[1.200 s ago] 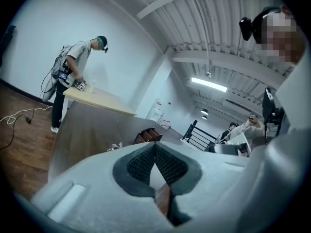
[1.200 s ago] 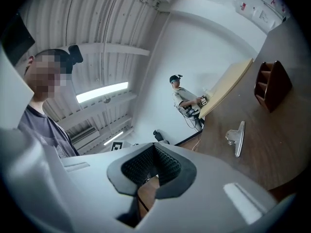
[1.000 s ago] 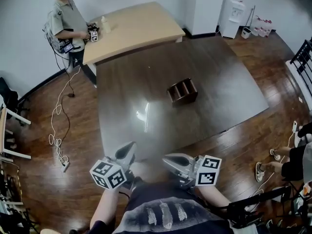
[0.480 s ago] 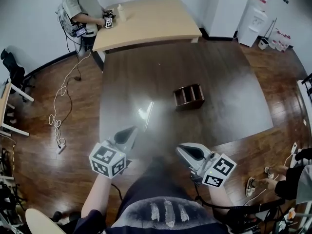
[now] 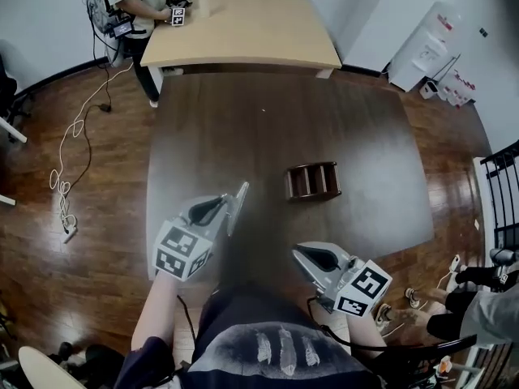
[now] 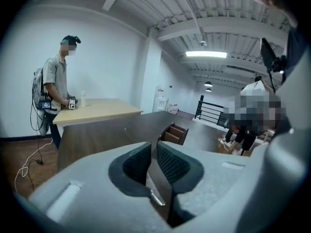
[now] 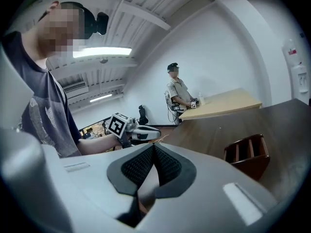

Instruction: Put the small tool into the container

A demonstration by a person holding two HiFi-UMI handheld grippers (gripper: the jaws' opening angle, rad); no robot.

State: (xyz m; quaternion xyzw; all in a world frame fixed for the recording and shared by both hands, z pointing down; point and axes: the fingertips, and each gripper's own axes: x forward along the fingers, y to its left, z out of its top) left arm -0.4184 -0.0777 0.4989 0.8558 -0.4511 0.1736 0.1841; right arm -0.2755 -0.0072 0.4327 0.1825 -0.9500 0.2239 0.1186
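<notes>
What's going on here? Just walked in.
A person works at a dark table with a gripper in each hand. The left gripper is at the thin metal tool lying on the table. Its jaws have just been opening, and the tool shows in the narrow gap, apparently not clamped yet. The right gripper is shut and empty. The wooden container sits farther out on the table.

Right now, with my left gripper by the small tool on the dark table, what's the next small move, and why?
Probably open the left gripper wider and lower it over the small tool. Its jaws have just been opening yet stand only a slit apart; the tool lies unclamped on the table at their tips.
</notes>
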